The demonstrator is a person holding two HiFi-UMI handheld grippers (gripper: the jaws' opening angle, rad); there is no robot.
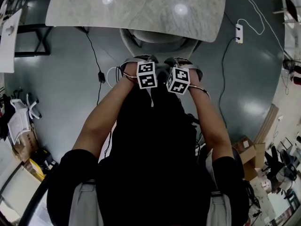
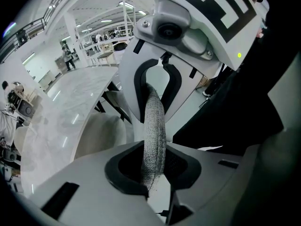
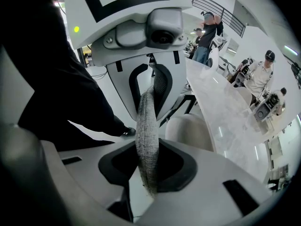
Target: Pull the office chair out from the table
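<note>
Black-sleeved shoulders and bare forearms fill the bottom of the head view, reaching forward to the left tool [image 1: 141, 60] and right tool [image 1: 182, 61]. They sit side by side at the top of the office chair [image 1: 155, 40], whose pale seat is tucked partly under the marble bench [image 1: 136, 8] just beyond.

From the left gripper view, that tool's jaws are clamped on the grey fabric backrest rim [image 2: 154, 135], which runs straight on to the opposite tool.

The right gripper view shows the same: its jaws pinch the rim from the other end.

Both hands look equally placed. The pull should run toward the person, across the rim's length and away from the bench.
</note>
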